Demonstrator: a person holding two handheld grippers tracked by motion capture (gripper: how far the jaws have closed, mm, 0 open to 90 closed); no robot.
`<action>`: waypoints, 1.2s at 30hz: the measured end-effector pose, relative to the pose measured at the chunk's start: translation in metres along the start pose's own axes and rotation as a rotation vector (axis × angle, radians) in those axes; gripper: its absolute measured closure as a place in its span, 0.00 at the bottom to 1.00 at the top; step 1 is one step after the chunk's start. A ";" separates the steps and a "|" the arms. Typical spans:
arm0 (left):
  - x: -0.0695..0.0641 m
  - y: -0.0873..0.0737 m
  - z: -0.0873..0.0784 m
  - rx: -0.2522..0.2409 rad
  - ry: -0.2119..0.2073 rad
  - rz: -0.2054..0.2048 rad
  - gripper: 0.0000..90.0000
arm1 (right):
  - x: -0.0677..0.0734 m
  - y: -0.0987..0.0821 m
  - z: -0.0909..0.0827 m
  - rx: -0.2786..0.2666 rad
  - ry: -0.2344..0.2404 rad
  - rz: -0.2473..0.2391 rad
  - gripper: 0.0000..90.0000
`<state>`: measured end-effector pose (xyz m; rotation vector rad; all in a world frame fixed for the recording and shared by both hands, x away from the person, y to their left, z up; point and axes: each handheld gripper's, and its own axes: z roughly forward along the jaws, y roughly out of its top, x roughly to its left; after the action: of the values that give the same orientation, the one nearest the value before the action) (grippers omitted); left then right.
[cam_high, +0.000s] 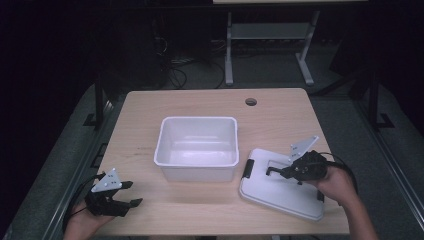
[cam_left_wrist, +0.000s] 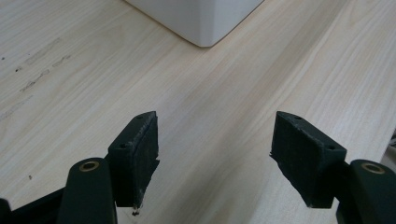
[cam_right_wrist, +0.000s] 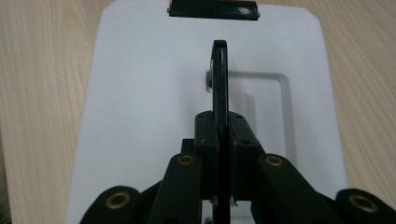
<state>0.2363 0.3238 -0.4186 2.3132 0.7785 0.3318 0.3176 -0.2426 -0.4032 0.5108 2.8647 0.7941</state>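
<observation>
Dark room around a light wood table (cam_high: 210, 210); metal frame legs (cam_high: 229, 55) of other furniture stand behind it.

High view: white plastic bin (cam_high: 197, 148) sits mid-table, open side up, looks empty. White lid (cam_high: 280, 192) lies flat just right of the bin, near the front right edge, black latch (cam_high: 247, 169) on its end nearest the bin. Right gripper (cam_high: 272, 171) is over the lid, held by the right hand (cam_high: 337, 184), jaws pointing left toward the bin and closed on the lid's black handle (cam_high: 276, 171). Left gripper (cam_high: 131, 194) rests at the front left corner in the left hand (cam_high: 82, 220), jaws spread, nothing between them, well apart from the bin. Round hole (cam_high: 251, 102) in the tabletop near the back edge.

Left gripper view: two black pads (cam_left_wrist: 135, 154) wide apart over bare wood, nothing held. Corner of the bin (cam_left_wrist: 201, 21) shows at the top, well ahead of the jaws.

Right gripper view: jaws pressed together on the thin black handle (cam_right_wrist: 220, 84), which stands upright on edge from the lid's recessed center. Lid (cam_right_wrist: 140, 116) lies beneath, latch (cam_right_wrist: 213, 8) at its far end, wood on both sides.
</observation>
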 end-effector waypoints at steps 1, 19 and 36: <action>0.000 0.000 0.000 -0.001 -0.001 -0.001 0.35 | 0.000 0.000 -0.001 -0.003 0.001 -0.001 0.93; 0.000 -0.001 -0.004 -0.022 -0.004 -0.004 0.35 | -0.001 0.018 -0.033 -0.011 0.044 -0.065 0.93; 0.001 -0.003 -0.007 -0.031 0.001 -0.011 0.35 | -0.001 0.032 -0.069 -0.040 0.033 -0.107 0.93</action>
<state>0.2330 0.3300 -0.4153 2.2792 0.7802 0.3375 0.3138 -0.2503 -0.3273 0.3399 2.8709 0.8477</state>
